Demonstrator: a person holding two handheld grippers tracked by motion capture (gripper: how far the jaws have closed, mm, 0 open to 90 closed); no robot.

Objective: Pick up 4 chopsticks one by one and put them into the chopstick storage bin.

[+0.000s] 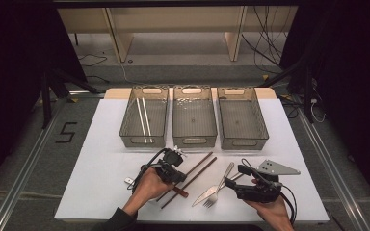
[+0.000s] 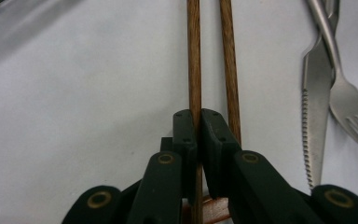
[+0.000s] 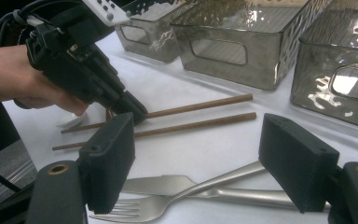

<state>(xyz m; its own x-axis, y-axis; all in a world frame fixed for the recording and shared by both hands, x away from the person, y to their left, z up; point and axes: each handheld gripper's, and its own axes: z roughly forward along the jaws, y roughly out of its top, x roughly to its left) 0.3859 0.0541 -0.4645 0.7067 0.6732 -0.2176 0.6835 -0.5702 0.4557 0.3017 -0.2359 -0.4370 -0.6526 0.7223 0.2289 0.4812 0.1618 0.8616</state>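
Observation:
Two brown wooden chopsticks lie side by side on the white table. My left gripper point(image 1: 179, 180) point(image 2: 198, 122) point(image 3: 137, 113) is shut on the far chopstick point(image 1: 200, 163) point(image 2: 194, 56) point(image 3: 200, 104), which runs straight out between the pads. The other chopstick point(image 1: 204, 170) point(image 2: 228, 60) point(image 3: 200, 124) lies free beside the right jaw. To their right, a fork point(image 1: 218, 188) point(image 2: 349, 102) point(image 3: 154, 205) lies crossed over a serrated knife point(image 1: 203, 196) point(image 2: 313, 121) point(image 3: 168, 184). My right gripper point(image 1: 235, 175) point(image 3: 205, 163) hangs open just above the fork and knife with nothing between its jaws.
Three grey see-through bins stand in a row at the back: the left bin point(image 1: 143, 142) holds two white chopsticks point(image 1: 143, 118), the middle bin point(image 1: 194, 140) and the right bin point(image 1: 243, 143) look bare. A small reddish piece point(image 1: 182, 193) lies under the brown chopsticks' near ends.

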